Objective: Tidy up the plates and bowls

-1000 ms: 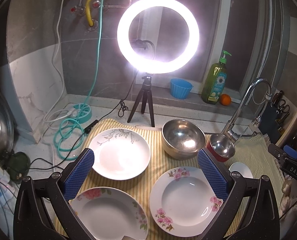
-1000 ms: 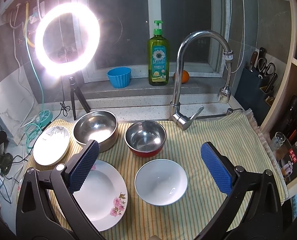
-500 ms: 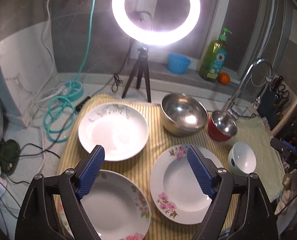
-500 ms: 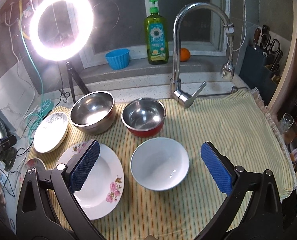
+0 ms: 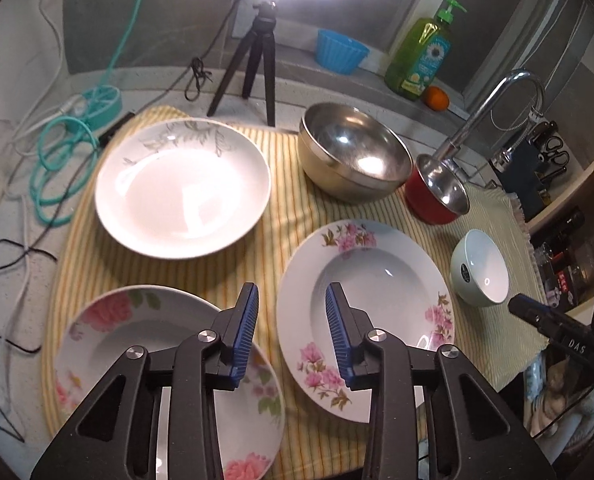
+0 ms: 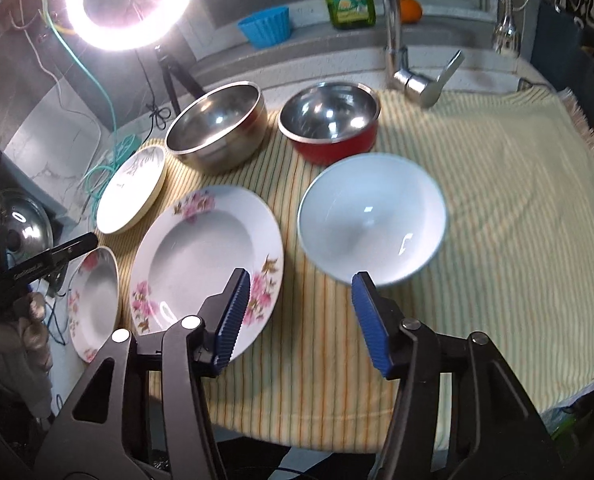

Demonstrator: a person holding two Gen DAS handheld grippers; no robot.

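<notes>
**Both grippers drop toward the dishes, jaws narrowing**

Since a second ago both views have tipped from the window wall down onto the striped cloth (image 5: 281, 240), and the dishes fill more of each frame: both hands have come down and pitched forward over the surface. The jaws of both grippers, wide apart a second ago, are now closing, with nothing between them yet.

The left gripper (image 5: 291, 332) hangs over the near edge of the cloth, its narrowed jaws straddling the gap between the rose plate (image 5: 137, 344) at near left and the pink-flowered plate (image 5: 361, 312) at near right; its right pad overlaps that plate's left rim in the picture, but I cannot tell whether it touches. The leaf-patterned plate (image 5: 185, 188) lies farther back on the left, the large steel bowl (image 5: 353, 160) and the red bowl (image 5: 441, 196) at the far right.

The right gripper (image 6: 301, 312) has jaws about half apart, aimed at the near rim of the white bowl (image 6: 373, 216), which sits just beyond the pads, not between them. The pink-flowered plate (image 6: 205, 260) lies just left of it.

Nothing has been stacked: every plate and bowl lies separately on the cloth. Judging from the aim, the left gripper is lining up on a plate rim and the right on the white bowl, so the first pickups are about to start.
</notes>
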